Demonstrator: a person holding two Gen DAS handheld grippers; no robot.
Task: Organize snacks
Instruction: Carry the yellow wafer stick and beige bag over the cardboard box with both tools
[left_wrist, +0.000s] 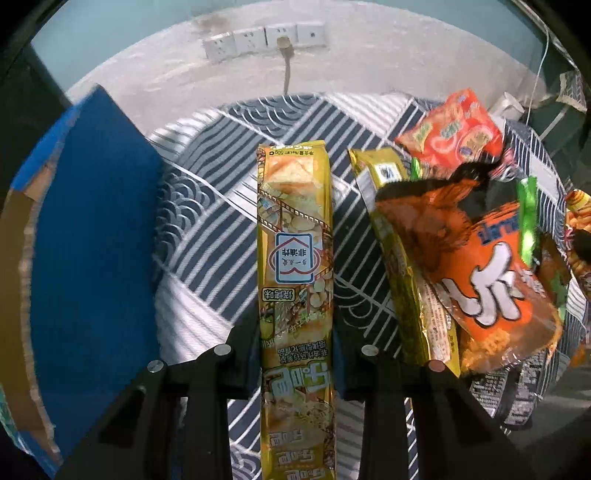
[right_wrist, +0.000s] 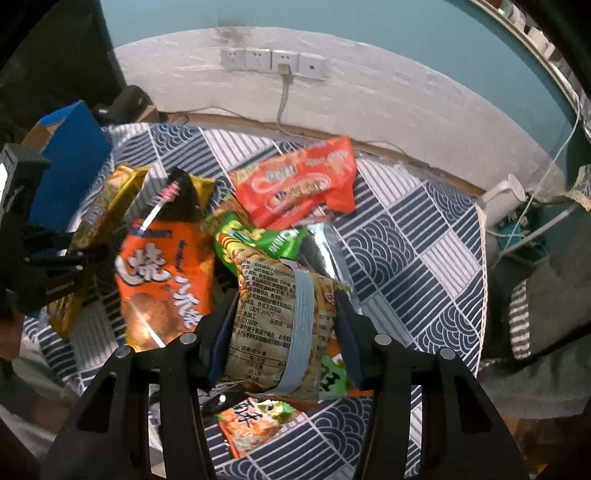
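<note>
Step in hand: we think we are picking snacks out of the pile, one in each gripper, to put them away tidily.

Left gripper (left_wrist: 297, 354): its two fingers are squeezed on the long yellow cracker pack (left_wrist: 295, 258). The pack sticks straight out in front of us, above the patterned cloth (left_wrist: 207, 236).

Right gripper (right_wrist: 284, 328): its fingers sit on both sides of a pale noodle snack bag (right_wrist: 280, 317) with its back label facing us. The fingers look pressed against the bag's sides, so we judge it is gripped, but the bag is puffy and we cannot be fully sure how tight the hold is.

The pile: an orange chip bag (right_wrist: 162, 273), a red-orange snack bag (right_wrist: 299, 184) and a green bag (right_wrist: 266, 238) lie jumbled together on the cloth. A second gold pack (left_wrist: 399, 266) lies partly under the orange bag. Another small orange pack (right_wrist: 255, 424) lies below the right gripper.

The box: a blue box (left_wrist: 92, 258) stands at the left side, near the yellow pack. We see cardboard on its edge. We cannot see inside it.

Next move, our guess: we carry the yellow pack left to the blue box and set it in the long way. It calls for keeping the pack level so it does not droop or slip.

Watch out: the right bag touches its neighbours, so lifting it may drag other bags along.
</note>
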